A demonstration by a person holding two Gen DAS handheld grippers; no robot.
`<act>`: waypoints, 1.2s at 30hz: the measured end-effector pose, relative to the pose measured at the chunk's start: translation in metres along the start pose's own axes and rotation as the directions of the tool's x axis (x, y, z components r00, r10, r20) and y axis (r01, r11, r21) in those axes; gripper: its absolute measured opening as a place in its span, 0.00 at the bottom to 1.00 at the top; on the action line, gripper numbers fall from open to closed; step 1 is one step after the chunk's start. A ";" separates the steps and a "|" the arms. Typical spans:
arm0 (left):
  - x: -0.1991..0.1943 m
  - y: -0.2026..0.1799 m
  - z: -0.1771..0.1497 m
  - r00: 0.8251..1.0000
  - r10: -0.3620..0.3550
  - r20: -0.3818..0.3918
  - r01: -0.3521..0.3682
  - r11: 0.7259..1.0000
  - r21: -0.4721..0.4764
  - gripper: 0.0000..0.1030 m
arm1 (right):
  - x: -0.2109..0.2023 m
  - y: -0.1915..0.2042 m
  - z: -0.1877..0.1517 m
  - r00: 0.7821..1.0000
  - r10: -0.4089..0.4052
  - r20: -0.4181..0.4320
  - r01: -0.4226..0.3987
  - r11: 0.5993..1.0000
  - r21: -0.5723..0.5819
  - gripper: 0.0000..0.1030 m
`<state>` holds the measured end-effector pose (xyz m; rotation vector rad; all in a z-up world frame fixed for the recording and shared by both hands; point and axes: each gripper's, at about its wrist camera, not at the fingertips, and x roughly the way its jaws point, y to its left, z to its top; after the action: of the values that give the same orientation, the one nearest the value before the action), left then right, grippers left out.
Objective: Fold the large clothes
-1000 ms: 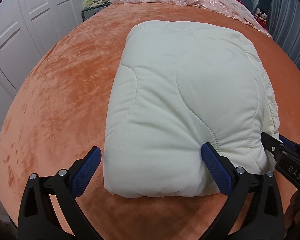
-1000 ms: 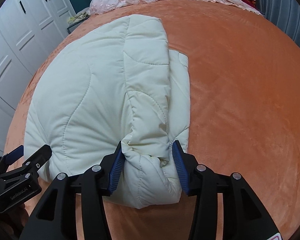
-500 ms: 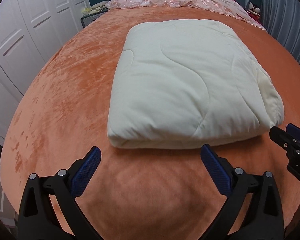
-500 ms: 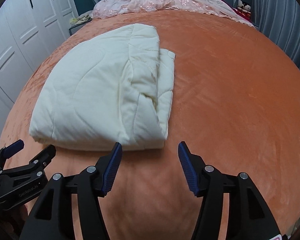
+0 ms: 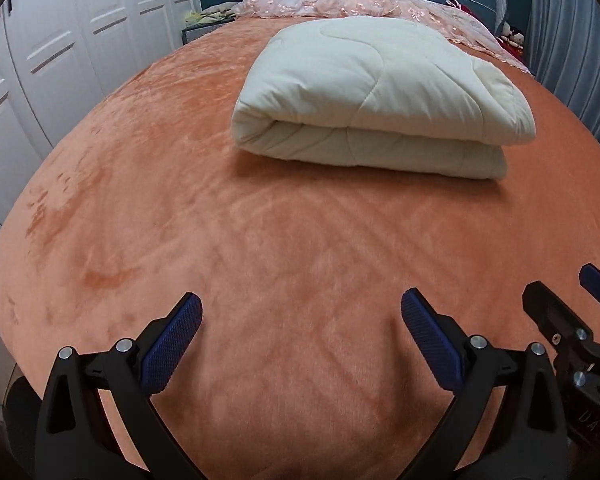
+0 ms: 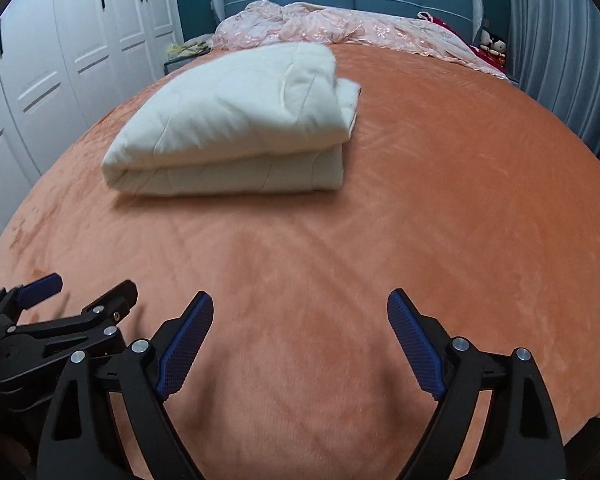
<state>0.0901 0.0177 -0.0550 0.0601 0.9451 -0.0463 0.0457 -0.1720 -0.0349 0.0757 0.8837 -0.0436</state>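
Quilt [image 5: 380,92] lies folded at 12 o'clock on the bed [image 5: 259,260]. Left gripper [image 5: 300,332] spread, empty; right gripper [image 6: 300,332] just opened wide, nothing between. Folding looks finished; next, perhaps only tidying.

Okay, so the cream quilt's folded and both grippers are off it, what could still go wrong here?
The folded quilt looks puffy; its top layer overhangs at the right end, so it may spring open. Both the left gripper and the right gripper, whose jaws have just been opening, are empty and well short of it, so neither could catch it.
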 end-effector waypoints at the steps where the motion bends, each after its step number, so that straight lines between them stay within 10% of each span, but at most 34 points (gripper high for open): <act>1: -0.001 0.000 -0.004 1.000 0.004 0.004 -0.004 1.000 0.001 0.94 | 0.000 0.001 -0.004 1.000 -0.001 -0.007 0.001 1.000 -0.001 0.84; 36: -0.050 0.008 0.014 0.994 0.071 0.079 -0.069 0.997 -0.027 0.90 | -0.043 0.007 0.018 1.000 0.000 0.015 -0.001 0.998 0.056 0.84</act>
<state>0.0723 0.0252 -0.0058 0.0681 0.8632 0.0273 0.0333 -0.1667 0.0099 0.1272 0.8678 -0.0686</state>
